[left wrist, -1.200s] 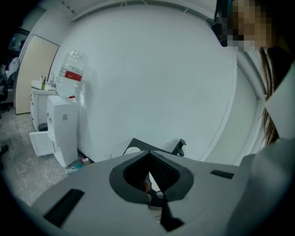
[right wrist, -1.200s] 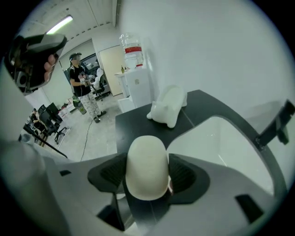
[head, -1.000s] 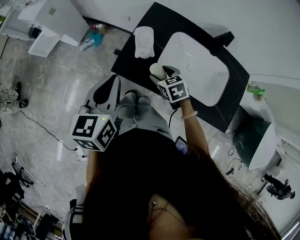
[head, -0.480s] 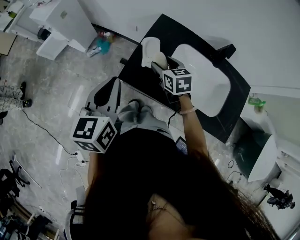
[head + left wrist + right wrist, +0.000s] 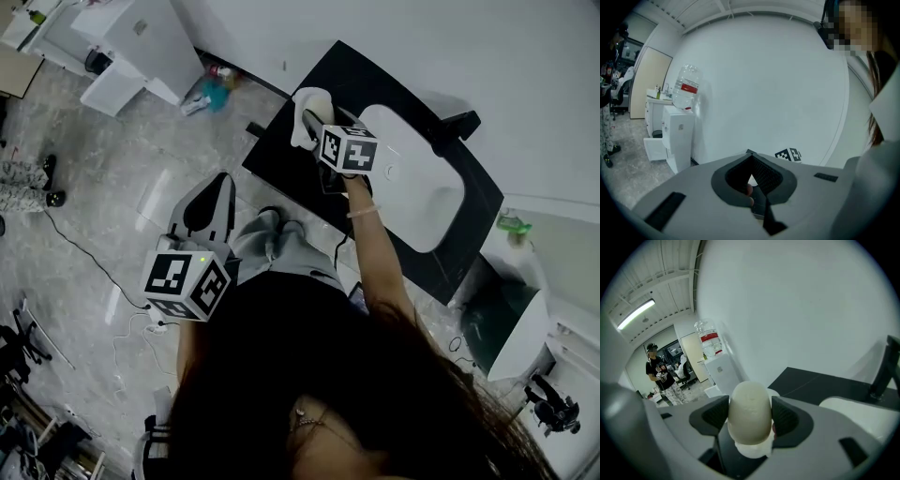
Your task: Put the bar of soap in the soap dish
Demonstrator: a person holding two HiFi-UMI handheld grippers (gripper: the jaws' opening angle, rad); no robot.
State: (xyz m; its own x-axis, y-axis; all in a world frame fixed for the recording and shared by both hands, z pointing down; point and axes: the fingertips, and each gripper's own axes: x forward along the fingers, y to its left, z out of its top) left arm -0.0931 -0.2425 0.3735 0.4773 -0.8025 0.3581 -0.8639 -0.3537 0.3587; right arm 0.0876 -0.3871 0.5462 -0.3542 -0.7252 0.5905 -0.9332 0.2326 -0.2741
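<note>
right gripper (image 5: pixel 315 127) moved over soap dish (image 5: pixel 307 97), clamping soap bar (image 5: pixel 750 413); left gripper (image 5: pixel 751 164) closed

Bare counter (image 5: pixel 361 80) round soap dish (image 5: pixel 302 101), basin (image 5: pixel 427 192) near, faucet (image 5: pixel 457 127) behind basin

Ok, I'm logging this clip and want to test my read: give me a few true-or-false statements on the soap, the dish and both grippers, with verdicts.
1. The right gripper holds the soap. True.
2. The soap lies in the sink. False: it is between the right gripper's fingers, at the dish.
3. The left gripper is open. False: its fingers are together, with nothing between them.
4. The dish sits on the black counter beside the sink. True.
</note>
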